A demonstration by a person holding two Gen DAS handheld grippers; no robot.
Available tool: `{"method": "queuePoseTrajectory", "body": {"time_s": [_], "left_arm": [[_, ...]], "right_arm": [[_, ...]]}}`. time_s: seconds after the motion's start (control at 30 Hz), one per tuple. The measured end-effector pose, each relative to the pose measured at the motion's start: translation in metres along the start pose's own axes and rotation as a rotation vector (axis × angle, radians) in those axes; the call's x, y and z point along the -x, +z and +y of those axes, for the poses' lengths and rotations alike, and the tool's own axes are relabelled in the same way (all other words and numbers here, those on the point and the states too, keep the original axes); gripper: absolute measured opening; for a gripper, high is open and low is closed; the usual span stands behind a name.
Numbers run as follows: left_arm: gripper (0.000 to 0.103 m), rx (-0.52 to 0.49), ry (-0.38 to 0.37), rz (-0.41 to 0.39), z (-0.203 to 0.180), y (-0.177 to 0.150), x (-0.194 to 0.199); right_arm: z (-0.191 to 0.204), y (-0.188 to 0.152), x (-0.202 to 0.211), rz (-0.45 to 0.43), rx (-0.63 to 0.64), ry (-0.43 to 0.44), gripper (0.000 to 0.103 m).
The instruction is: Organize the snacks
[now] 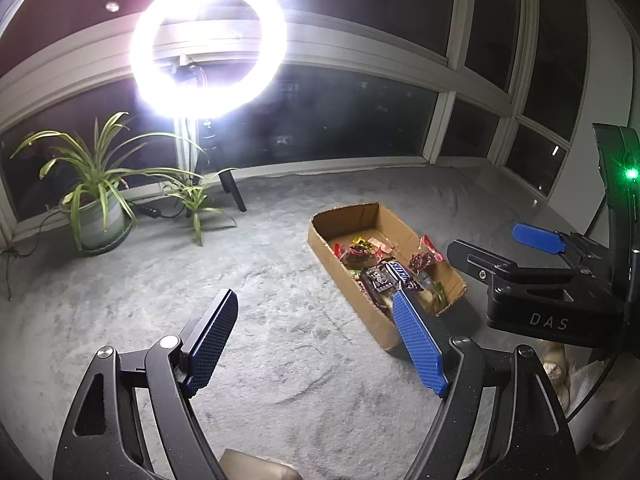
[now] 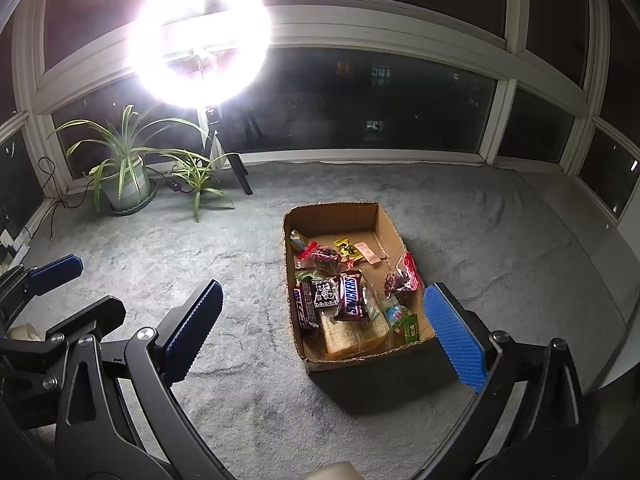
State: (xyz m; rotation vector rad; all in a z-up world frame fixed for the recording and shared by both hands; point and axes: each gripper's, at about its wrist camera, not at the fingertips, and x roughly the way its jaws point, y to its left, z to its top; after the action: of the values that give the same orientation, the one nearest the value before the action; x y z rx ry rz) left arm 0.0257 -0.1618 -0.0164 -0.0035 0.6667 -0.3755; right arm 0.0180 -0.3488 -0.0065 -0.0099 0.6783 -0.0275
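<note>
Both grippers are hanging wide open and empty over the grey carpet [image 2: 500, 240]: the shallow brown cardboard snack box [image 2: 394, 232] is lying ahead of the right gripper [image 2: 326, 330], long axis running away, ahead-right of the left gripper [image 1: 320, 344], so right is nearer.

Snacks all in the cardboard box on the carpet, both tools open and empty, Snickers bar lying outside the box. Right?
Not quite. The Snickers bar lies inside the cardboard box among the other snacks, as the right wrist view shows. The left tool and right tool are open and empty.
</note>
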Motion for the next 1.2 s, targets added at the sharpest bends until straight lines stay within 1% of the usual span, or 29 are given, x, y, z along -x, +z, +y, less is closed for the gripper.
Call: {"method": "queuePoseTrajectory", "body": {"time_s": [0.4, 1.2], "left_arm": [[0.080, 0.014, 0.011, 0.007, 0.0041, -0.0015, -0.0009], [0.080, 0.016, 0.009, 0.020, 0.0072, -0.0019, -0.0041]], "right_arm": [[0.0033, -0.0015, -0.0028, 0.001, 0.004, 0.009, 0.102], [0.0090, -0.0061, -0.0092, 0.013, 0.004, 0.016, 0.102]]}}
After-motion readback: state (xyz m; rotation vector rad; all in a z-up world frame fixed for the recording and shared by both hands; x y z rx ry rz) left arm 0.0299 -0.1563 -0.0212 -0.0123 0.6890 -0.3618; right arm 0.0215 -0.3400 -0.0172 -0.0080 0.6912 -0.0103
